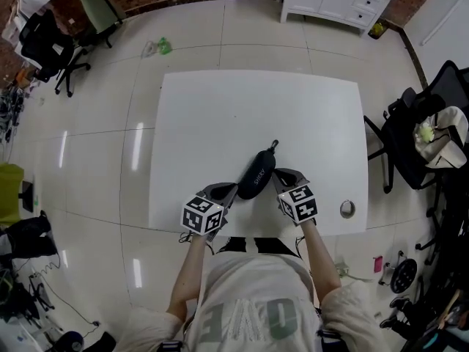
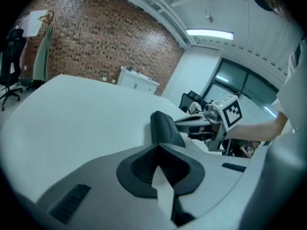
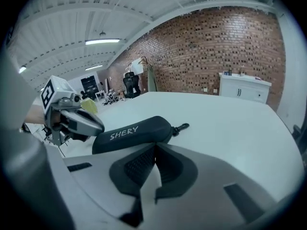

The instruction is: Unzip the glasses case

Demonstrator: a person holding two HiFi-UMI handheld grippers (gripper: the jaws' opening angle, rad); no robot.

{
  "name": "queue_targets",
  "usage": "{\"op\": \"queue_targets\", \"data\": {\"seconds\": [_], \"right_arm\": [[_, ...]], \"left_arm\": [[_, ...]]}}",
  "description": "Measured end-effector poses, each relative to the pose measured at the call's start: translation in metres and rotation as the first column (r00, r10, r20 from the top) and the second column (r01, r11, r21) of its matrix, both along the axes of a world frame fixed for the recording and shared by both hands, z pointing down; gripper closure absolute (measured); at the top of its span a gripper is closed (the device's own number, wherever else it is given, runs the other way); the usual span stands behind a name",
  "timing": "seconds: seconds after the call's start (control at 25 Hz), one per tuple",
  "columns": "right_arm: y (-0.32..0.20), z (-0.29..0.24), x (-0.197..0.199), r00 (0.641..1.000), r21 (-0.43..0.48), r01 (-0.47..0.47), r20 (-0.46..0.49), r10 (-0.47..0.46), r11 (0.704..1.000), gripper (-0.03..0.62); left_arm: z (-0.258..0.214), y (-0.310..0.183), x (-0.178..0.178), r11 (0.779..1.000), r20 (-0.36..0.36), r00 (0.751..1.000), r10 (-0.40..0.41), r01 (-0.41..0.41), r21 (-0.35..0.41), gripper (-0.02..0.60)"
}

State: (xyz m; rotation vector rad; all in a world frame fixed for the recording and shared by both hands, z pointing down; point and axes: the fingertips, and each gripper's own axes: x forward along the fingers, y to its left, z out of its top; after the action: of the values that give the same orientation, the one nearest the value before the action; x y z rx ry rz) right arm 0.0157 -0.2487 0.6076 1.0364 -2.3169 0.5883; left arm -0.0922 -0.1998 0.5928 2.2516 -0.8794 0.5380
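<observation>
Thing: we see a black, oblong, soft-shell glasses case [image 1: 256,174] with white lettering on its side. It lies flat on the white tabletop [image 1: 256,101] near the front edge, between our two tools.
Left hand-held gripper [image 2: 158,147]: its jaws are pressed together with nothing in them, and the tips are just beside the case's near end.
Right hand-held gripper [image 3: 154,147]: its jaws are also pressed together and empty, alongside the lettered flank.
Far end: a small black clip [image 3: 181,127] sticks out past the case.
Zip: we cannot make out the zip line or its pull in any view.
Handling: we judge the case light and slightly yielding, with a smooth skin that would slide on the bare top.
Hold: we would pin the body across its short width with one tool. The other tool would pinch the small pull, once found, and draw it along the seam.
</observation>
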Motion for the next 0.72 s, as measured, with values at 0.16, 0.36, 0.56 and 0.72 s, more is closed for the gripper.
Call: {"op": "queue_targets", "data": {"seconds": [0.16,0.36,0.56,0.72], "right_arm": [[-0.013,-0.004,-0.017,0.999,0.017,0.051,0.005,-0.051,0.999,0.594],[-0.008,-0.015,-0.028,0.995,0.061,0.102,-0.012,-0.102,0.993,0.594],[0.01,-0.034,0.001,0.999,0.111,-0.032,-0.026,0.036,0.993,0.594],[0.046,-0.024,0.019,0.993,0.033,-0.119,0.008,0.119,0.992,0.594]], "left_arm": [[0.007,0.023,0.026,0.998,-0.021,0.998,0.061,-0.061,-0.023,0.581],[0.007,0.047,0.072,0.98,-0.052,0.979,0.197,-0.198,-0.019,0.581],[-0.027,0.025,0.059,0.987,-0.058,0.988,0.144,-0.139,0.08,0.581],[-0.042,-0.013,0.038,0.987,-0.004,0.998,0.059,-0.057,0.152,0.581]]}}
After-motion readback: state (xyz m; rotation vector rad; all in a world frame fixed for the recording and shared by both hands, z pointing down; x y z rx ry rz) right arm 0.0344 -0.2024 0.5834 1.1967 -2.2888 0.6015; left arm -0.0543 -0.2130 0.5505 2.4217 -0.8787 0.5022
